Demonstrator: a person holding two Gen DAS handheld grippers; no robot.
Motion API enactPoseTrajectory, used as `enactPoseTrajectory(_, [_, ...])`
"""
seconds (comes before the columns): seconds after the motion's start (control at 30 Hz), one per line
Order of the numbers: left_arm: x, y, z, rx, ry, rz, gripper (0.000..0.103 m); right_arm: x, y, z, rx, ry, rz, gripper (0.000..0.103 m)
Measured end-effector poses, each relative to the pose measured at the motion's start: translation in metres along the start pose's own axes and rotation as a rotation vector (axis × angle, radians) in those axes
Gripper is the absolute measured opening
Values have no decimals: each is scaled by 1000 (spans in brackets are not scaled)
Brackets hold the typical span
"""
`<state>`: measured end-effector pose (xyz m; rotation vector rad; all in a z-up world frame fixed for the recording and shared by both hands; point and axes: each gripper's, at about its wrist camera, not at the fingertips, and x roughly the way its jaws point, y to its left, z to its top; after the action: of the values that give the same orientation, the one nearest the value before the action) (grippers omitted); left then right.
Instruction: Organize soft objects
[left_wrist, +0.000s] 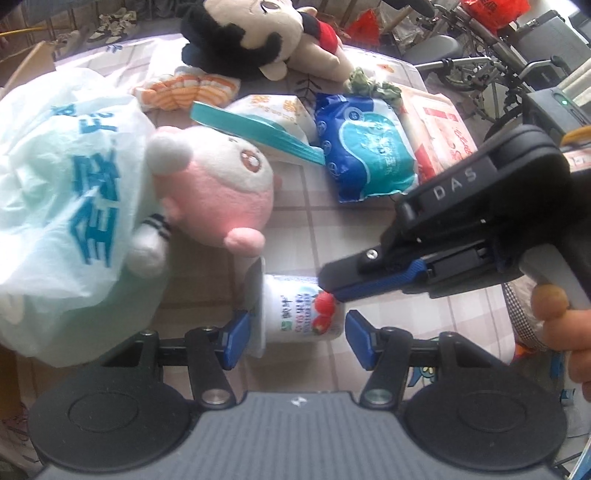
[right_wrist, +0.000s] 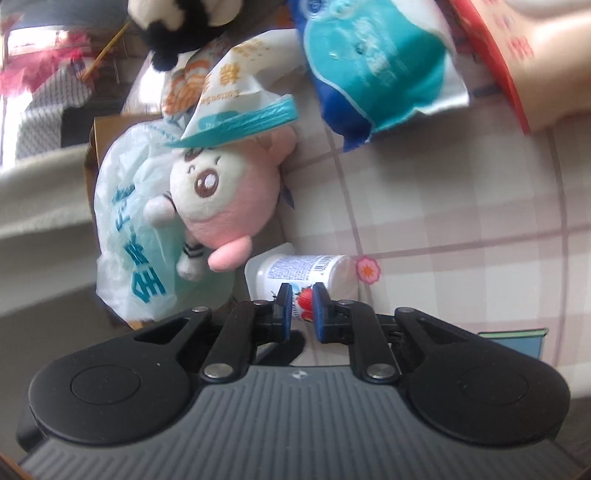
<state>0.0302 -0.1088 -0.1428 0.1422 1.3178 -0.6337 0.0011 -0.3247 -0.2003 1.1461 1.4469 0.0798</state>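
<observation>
Pink-and-white plush doll (left_wrist: 218, 192) is lying half out of the pale plastic bag (left_wrist: 66, 206), so the sorting is looking barely begun. Left gripper (left_wrist: 295, 338) is standing open around the toppled yogurt cup (left_wrist: 301, 312), pads apart from it. Right gripper (right_wrist: 300, 312), nearly closed and holding nothing, is nosing at the cup. Black-haired doll (left_wrist: 258, 33), blue tissue pack (left_wrist: 365, 144) and snack packets are lying loose on the checked tablecloth (left_wrist: 332, 236).

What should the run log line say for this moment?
left tongs: straddling white strawberry yogurt cup lying sideways | right tongs: nearly shut, at cup | pink plush: beside
</observation>
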Motion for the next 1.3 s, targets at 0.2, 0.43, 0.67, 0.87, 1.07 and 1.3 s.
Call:
enactPoseTrajectory(0.2, [-4, -13, 1, 15, -14, -1, 59, -1, -8, 4, 34, -16, 51, 11])
enactPoseTrajectory(0.43, [-9, -34, 2, 64, -34, -1, 60, 0, -18, 6, 80, -33, 124, 9])
enactPoseTrajectory(0.67, [-10, -60, 4, 125, -49, -34, 60, -6, -39, 7, 152, -60, 197, 9])
enactPoseTrajectory(0.87, [0, -76, 6, 161, -43, -49, 60, -17, -56, 11, 181, -89, 202, 9])
enactPoseTrajectory(1.07, [-5, -77, 6, 154, -52, -33, 63, -41, -65, 16, 134, -149, 146, 12])
enactPoseTrajectory(1.3, [-8, -54, 6, 60, -34, 37, 76, -56, -55, 16, 40, -163, 113, 18])
